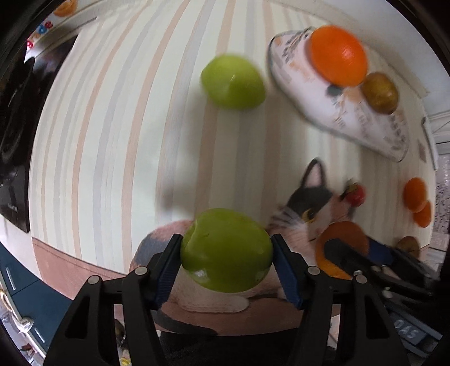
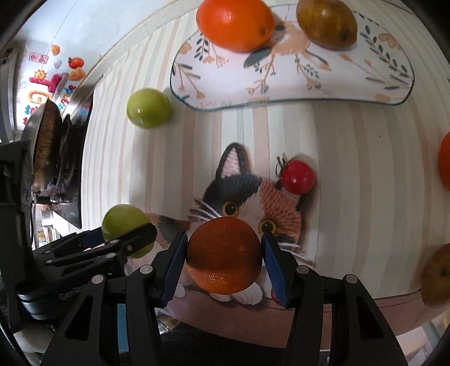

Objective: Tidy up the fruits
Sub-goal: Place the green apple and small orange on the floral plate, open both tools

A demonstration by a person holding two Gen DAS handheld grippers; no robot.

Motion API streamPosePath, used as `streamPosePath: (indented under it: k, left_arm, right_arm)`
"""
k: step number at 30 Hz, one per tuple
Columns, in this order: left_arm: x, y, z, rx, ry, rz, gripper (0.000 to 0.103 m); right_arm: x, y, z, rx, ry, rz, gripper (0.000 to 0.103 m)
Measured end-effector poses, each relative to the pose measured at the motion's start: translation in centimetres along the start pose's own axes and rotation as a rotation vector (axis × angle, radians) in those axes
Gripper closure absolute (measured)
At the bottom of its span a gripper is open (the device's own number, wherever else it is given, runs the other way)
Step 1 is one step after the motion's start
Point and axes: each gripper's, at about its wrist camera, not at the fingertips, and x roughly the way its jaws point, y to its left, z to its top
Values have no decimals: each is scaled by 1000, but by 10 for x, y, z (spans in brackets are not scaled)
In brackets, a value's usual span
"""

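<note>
My left gripper (image 1: 226, 249) is shut on a green apple (image 1: 225, 259), its blue pads pressing both sides, just above the cat-print cloth. In the right wrist view my right gripper (image 2: 225, 254) is shut on an orange (image 2: 223, 261) over the cat's face. The left gripper (image 2: 126, 242) with its green apple (image 2: 121, 219) shows there at the left. A second green apple (image 2: 148, 108) lies on the striped cloth left of the flowered plate (image 2: 309, 81). An orange (image 2: 234, 24) and a brownish-yellow fruit (image 2: 326, 22) sit on that plate.
A red cherry tomato (image 2: 298, 176) lies by the cat's ear. Another orange (image 2: 445, 163) and a brownish apple (image 2: 437, 276) sit at the right edge. A dark pan and stove (image 2: 47, 132) stand to the left, past the cloth's edge.
</note>
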Motion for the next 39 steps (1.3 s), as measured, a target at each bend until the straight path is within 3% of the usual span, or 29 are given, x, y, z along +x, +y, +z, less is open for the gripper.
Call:
streamPosePath:
  k: [4, 7, 10, 18, 29, 39]
  left_arm:
    - [-24, -16, 11, 17, -38, -47, 43]
    - [-42, -35, 36, 43, -71, -73, 43]
    - [-49, -29, 66, 60, -91, -88, 43]
    - [-33, -53, 131, 103, -93, -44, 43]
    - [5, -67, 163, 131, -43, 32, 42]
    - [31, -69, 167, 154, 0, 94, 42]
  right_arm:
    - [-25, -8, 11, 30, -46, 18, 46]
    - [-52, -22, 25, 72, -102, 29, 46]
    - [-84, -46, 48, 140, -181, 28, 46]
    - [-126, -117, 125, 307, -305, -41, 46]
    - [-98, -133, 209, 322, -257, -169, 46]
    - [-81, -139, 214, 315, -232, -195, 45]
